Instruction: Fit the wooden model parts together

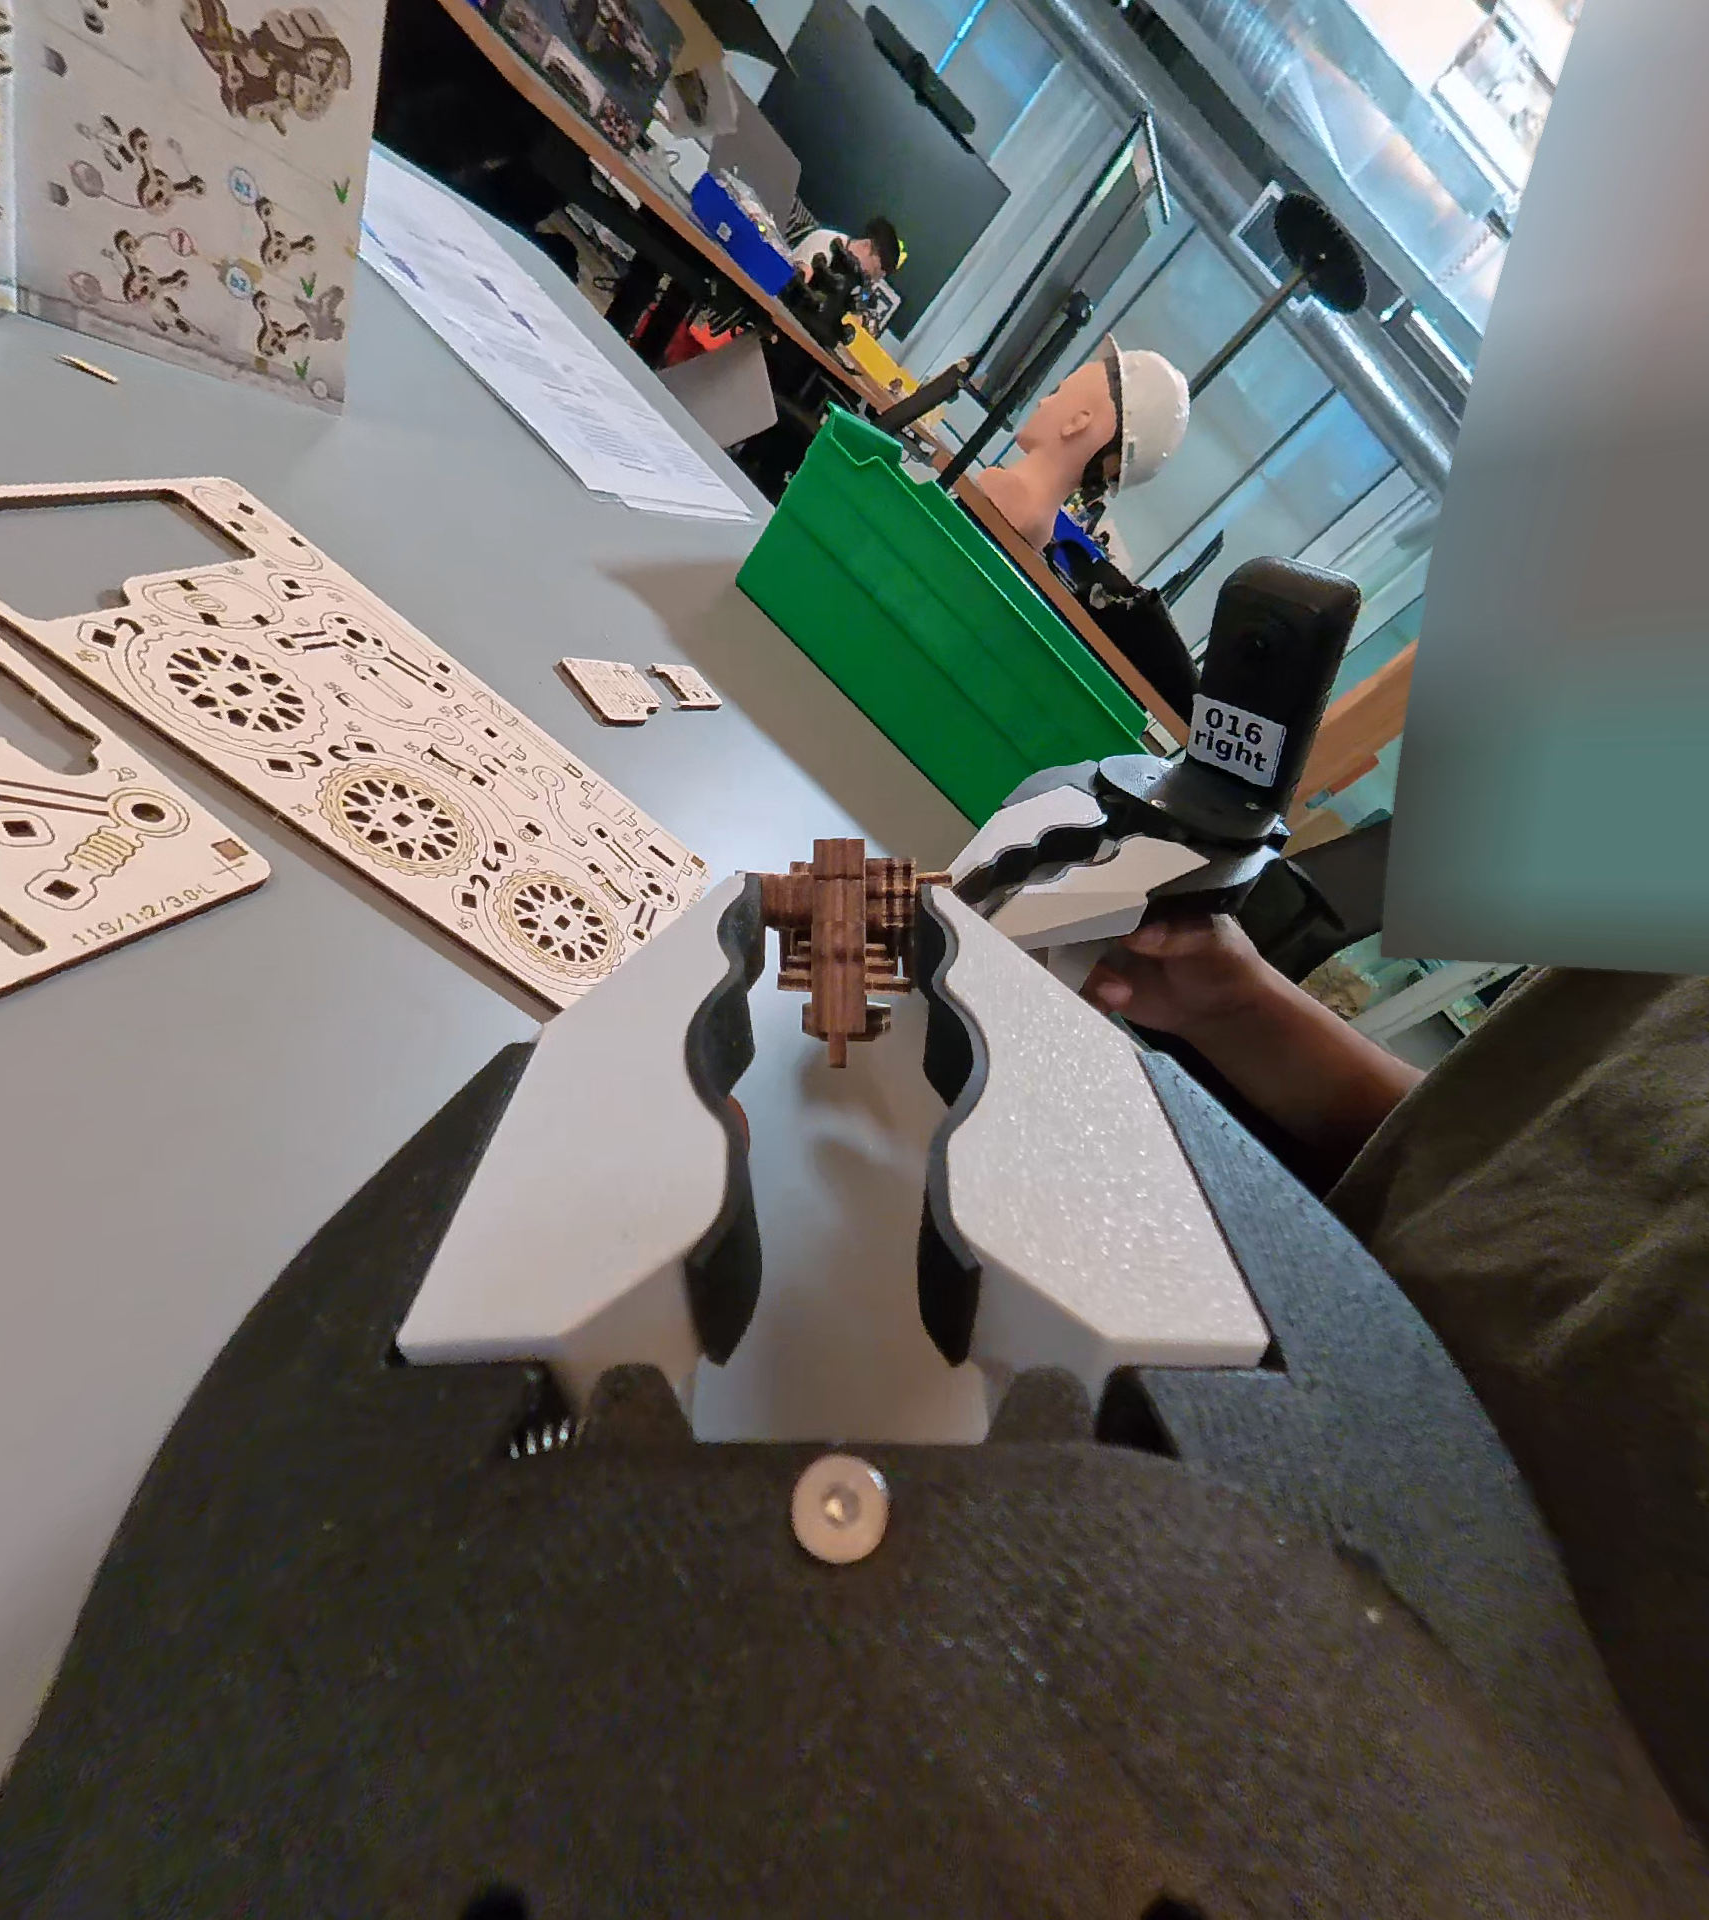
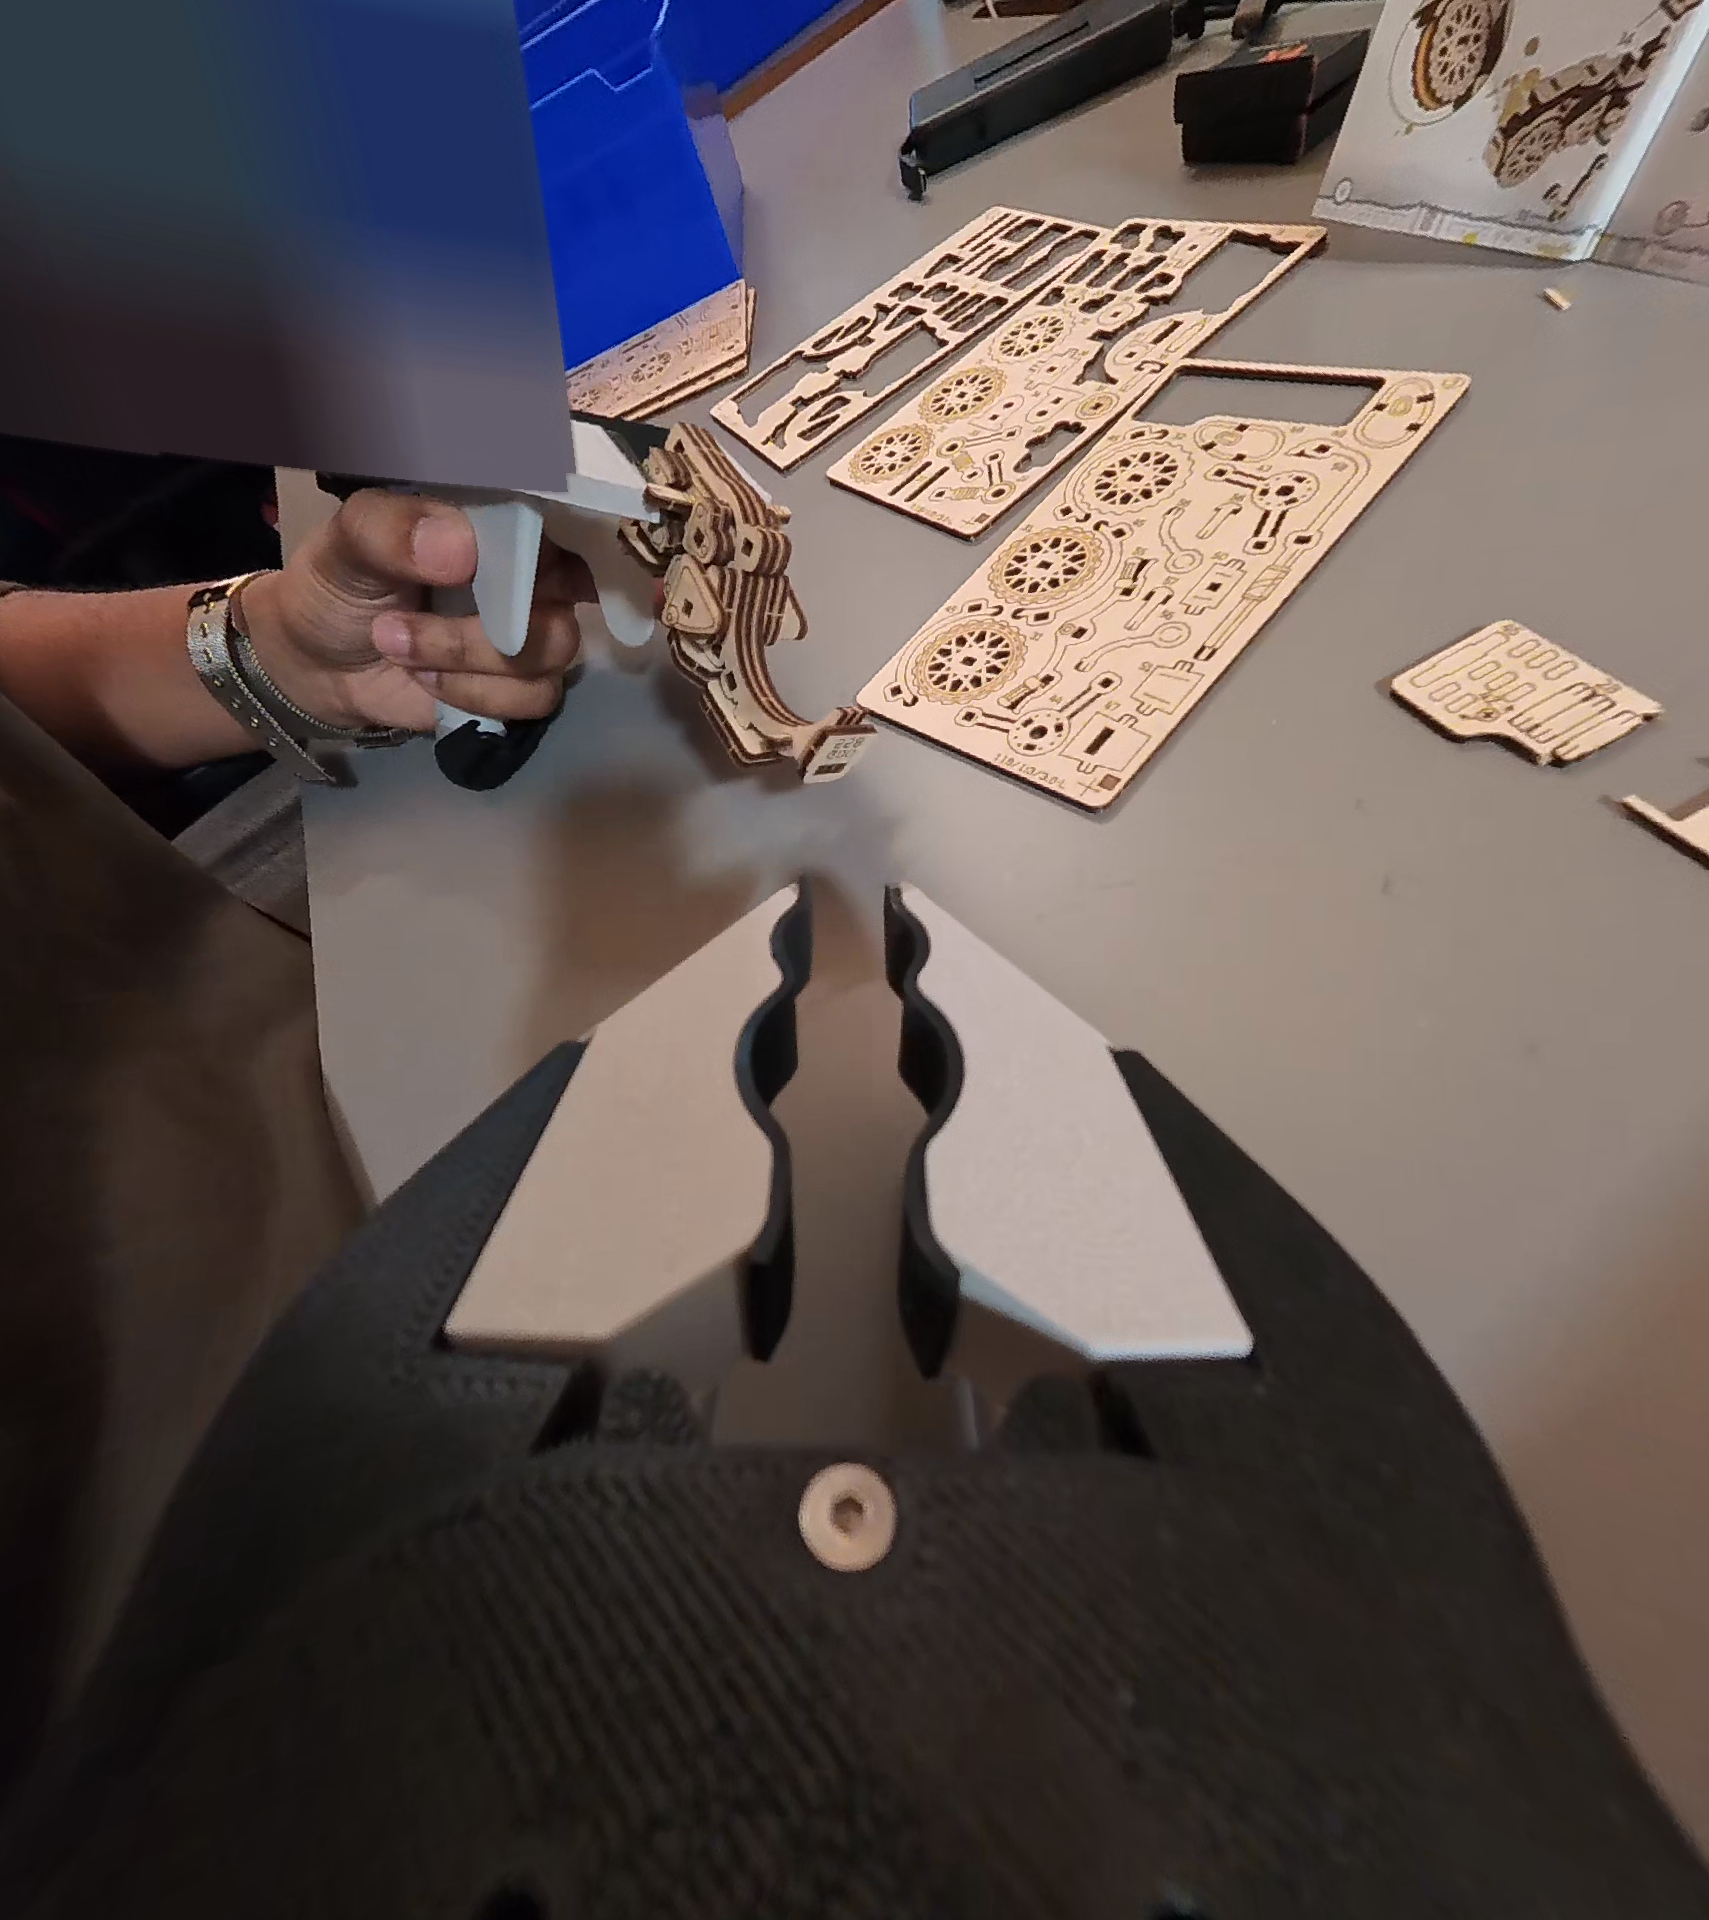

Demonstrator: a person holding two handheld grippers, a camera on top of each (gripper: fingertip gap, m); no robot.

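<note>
1. Left gripper (image 1: 839, 914) jaws clamp the wooden assembly (image 2: 725, 603) at their tips; a slack squeeze could drop it onto the table (image 2: 1349, 1039).
2. Right gripper (image 2: 848, 896) jaws stand slightly apart, empty, just below it; a careless push may crack it.

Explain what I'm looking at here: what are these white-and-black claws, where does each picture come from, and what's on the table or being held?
These are two hand-held grippers, each worked by a person, with a camera looking along its fingers. The left wrist view shows the left gripper shut on a half-built wooden model; the right gripper comes in from the side, its tips near the model. The right wrist view shows the right gripper slightly open and empty, and the model held opposite. On the grey table lie laser-cut wooden part sheets, loose pieces and an instruction booklet.
</note>
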